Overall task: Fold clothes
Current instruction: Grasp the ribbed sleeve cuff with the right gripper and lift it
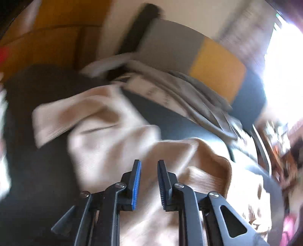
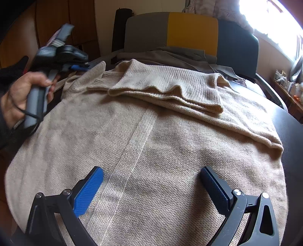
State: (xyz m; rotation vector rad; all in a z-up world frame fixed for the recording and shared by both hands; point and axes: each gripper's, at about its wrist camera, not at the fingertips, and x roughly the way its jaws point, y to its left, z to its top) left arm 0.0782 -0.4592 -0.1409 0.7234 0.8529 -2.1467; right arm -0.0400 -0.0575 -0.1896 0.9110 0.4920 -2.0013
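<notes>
A grey, yellow and blue chair (image 2: 191, 30) stands behind the dark table (image 2: 291, 128).

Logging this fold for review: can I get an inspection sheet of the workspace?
Surface: dark table, mostly covered.
Job's things: beige knit sweater spread flat, one sleeve folded across its top.
Clutter: grey garment heaped behind the sweater.
Grippers: right gripper open above the sweater; left gripper slightly open, holding nothing, view blurred.
Cables: thin black cord at the left hand.
Surroundings: grey, yellow and blue chair, bright window.

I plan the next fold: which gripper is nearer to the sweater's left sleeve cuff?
Left. The left gripper is beside the cuff; the right gripper hovers over the sweater body, nearer its hem.
</notes>
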